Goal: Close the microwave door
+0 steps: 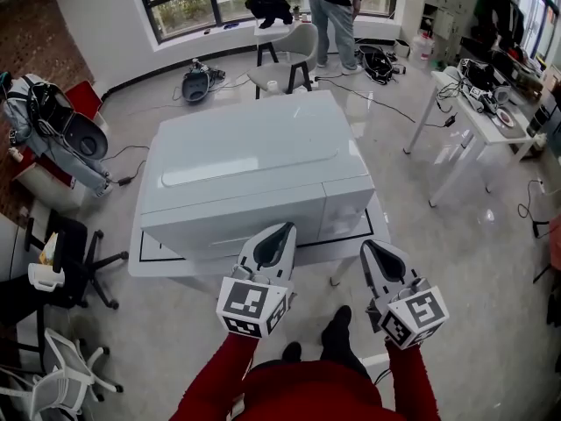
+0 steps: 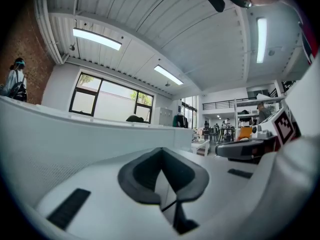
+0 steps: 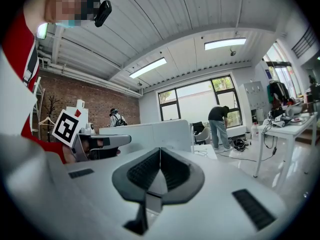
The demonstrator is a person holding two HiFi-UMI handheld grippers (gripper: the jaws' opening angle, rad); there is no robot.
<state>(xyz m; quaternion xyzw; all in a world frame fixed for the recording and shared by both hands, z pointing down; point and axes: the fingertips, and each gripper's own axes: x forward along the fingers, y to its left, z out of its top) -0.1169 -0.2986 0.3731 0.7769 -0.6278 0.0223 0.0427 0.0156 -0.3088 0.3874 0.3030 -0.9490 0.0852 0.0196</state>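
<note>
Microwave [image 1: 254, 160]: large, white, on a low platform [image 1: 138, 257] right before you, its door [image 1: 237, 222] facing you and seemingly flush. Door: likely rigid, light-swinging and slick, so push flat near the panel-side edge. Left gripper [image 1: 282, 231] and right gripper [image 1: 372, 247]: jaws together, empty.

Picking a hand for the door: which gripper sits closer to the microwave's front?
The left gripper, its tip right at the microwave front face in the head view; the right gripper points past the front right corner.
</note>
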